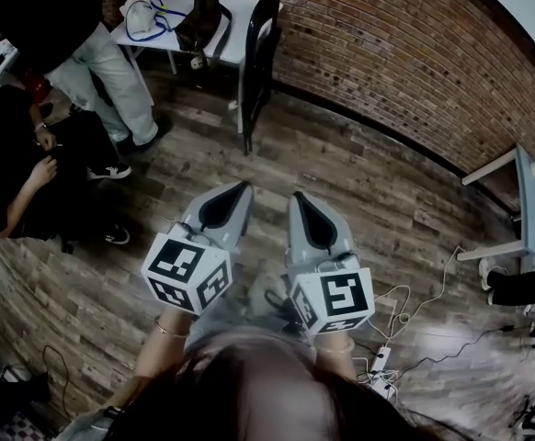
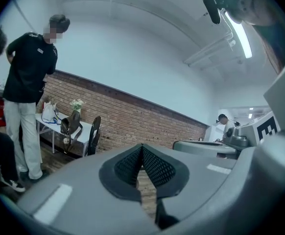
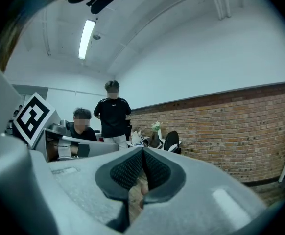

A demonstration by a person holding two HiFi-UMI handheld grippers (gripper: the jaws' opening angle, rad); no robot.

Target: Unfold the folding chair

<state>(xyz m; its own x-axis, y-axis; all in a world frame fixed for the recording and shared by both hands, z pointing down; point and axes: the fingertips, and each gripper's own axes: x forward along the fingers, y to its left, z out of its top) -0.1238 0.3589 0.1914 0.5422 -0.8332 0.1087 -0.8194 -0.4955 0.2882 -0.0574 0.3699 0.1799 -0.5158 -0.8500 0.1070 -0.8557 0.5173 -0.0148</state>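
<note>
The black folding chair (image 1: 259, 58) stands folded and upright against the white table (image 1: 233, 39) by the brick wall, far ahead of me. It shows small in the left gripper view (image 2: 93, 134) and in the right gripper view (image 3: 172, 141). My left gripper (image 1: 238, 191) and right gripper (image 1: 297, 197) are held side by side over the wooden floor, both shut with nothing between the pads, well short of the chair. In its own view the left gripper (image 2: 142, 147) has its tips touching, and so has the right gripper (image 3: 143, 152).
A dark bag (image 1: 199, 18) and a white bag (image 1: 143, 16) lie on the table. One person stands (image 1: 111, 72) and another sits (image 1: 15, 173) at the left. A grey desk (image 1: 534, 209) and floor cables (image 1: 405, 324) are at the right.
</note>
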